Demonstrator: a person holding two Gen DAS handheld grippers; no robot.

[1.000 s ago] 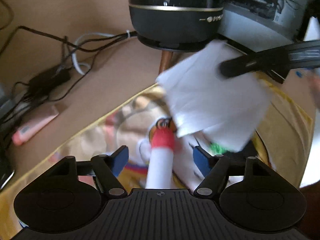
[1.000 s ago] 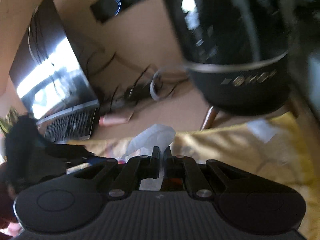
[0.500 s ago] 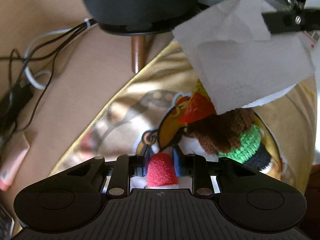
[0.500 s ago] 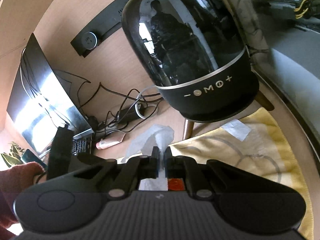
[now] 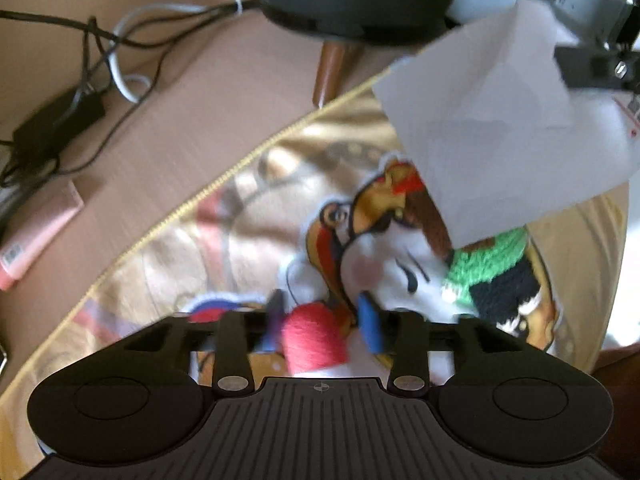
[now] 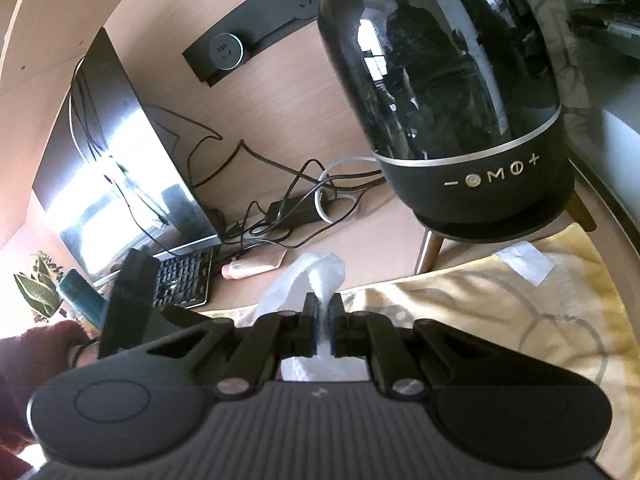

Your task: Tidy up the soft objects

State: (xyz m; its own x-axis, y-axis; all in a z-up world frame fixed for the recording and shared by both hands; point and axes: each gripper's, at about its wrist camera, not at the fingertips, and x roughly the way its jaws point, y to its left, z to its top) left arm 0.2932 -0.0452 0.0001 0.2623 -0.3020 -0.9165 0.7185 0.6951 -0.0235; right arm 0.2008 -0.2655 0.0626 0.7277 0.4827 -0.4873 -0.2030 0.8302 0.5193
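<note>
- Left gripper (image 5: 320,326): 2 blue pads flank a red-tipped white soft piece (image 5: 314,338). A gap shows on the right side, contact on the left is blurred, so whether it is gripped I cannot tell.
- Right gripper (image 6: 323,330): jaws pressed together on a white tissue (image 6: 308,280), which puffs up above the fingertips and hangs below them, lifted clear of the cloth.
- Printed yellow cloth (image 5: 168,272): spread on the desk as the work surface. The red-tipped piece and a brown, green and black plush toy (image 5: 492,276) lie on it.
- White tissue, left view: it hangs over the plush toy's upper part and hides it.
- Step in hand, as judged: tissue carried in the air while the left side tends the red-tipped piece. Next move calls for a bare patch of cloth to set the tissue down, apart from the toy.
- Edges: the cloth's corded hem (image 5: 208,192) runs diagonally. Beyond it lies bare desk with a pink tube (image 5: 38,240).
- Far: a black speaker on wooden legs (image 6: 472,128) stands at the cloth's far edge, with tangled cables (image 6: 296,208), a keyboard (image 6: 184,280) and a monitor (image 6: 116,184) to its left. Open room lies on the cloth's right half.
</note>
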